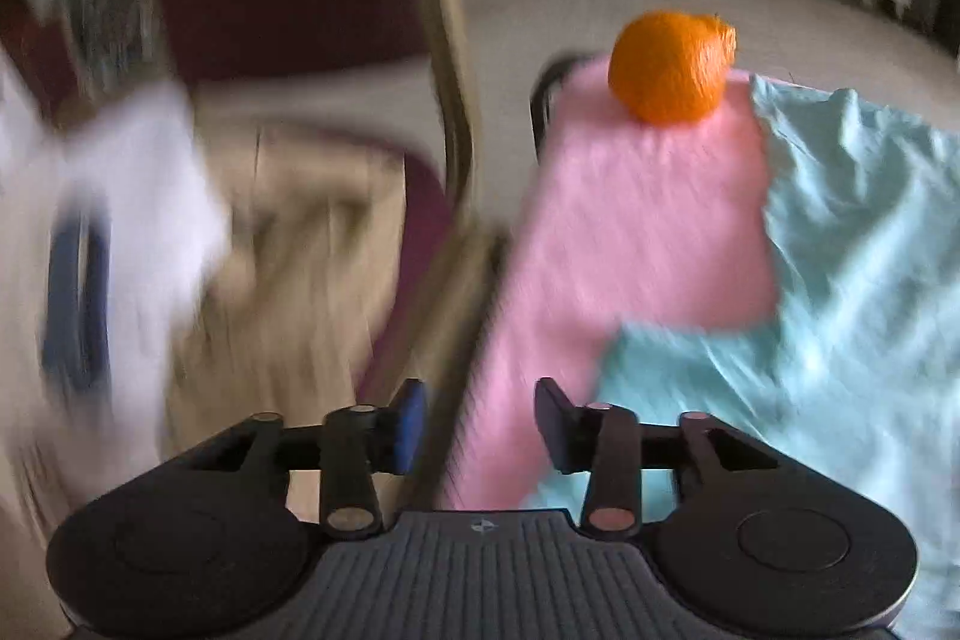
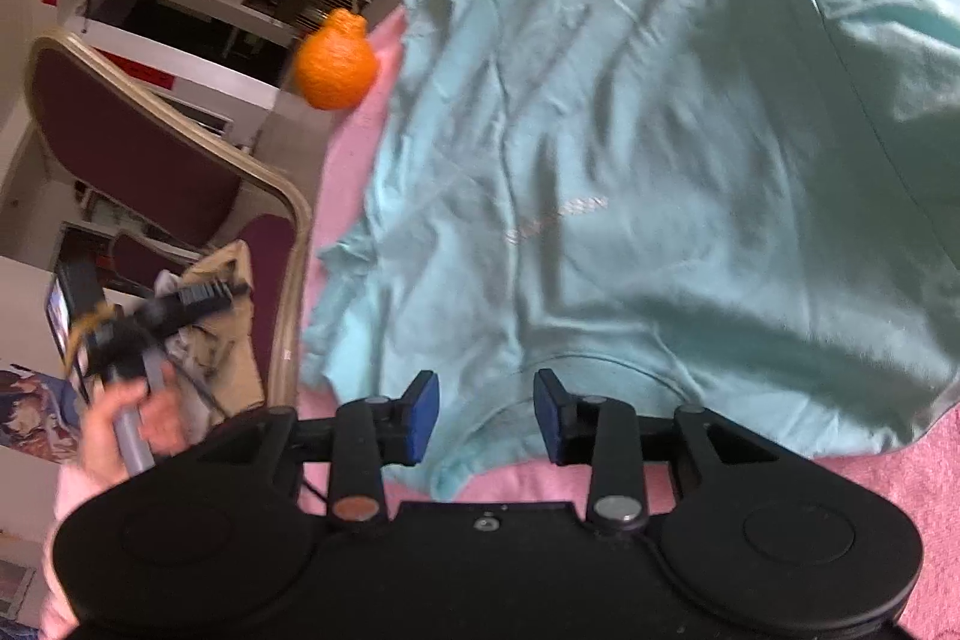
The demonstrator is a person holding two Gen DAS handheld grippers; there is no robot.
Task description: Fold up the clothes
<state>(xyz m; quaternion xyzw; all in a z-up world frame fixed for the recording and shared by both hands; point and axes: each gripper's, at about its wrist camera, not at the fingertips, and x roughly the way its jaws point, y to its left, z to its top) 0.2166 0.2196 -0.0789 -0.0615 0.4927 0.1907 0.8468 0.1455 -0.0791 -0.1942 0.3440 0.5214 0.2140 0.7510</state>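
Observation:
A light teal T-shirt lies spread and wrinkled on a pink cloth-covered surface. My right gripper hovers open just above the shirt's near hem, nothing between its fingers. In the left wrist view the same teal shirt fills the right side. My left gripper is open and empty, off the left edge of the pink surface, over the gap beside a chair. That view is motion-blurred. In the right wrist view a hand holds the left gripper's handle at the lower left.
An orange sits on the far left corner of the pink surface, also seen as the orange in the right wrist view. A maroon chair with beige clothes and a white garment stands to the left.

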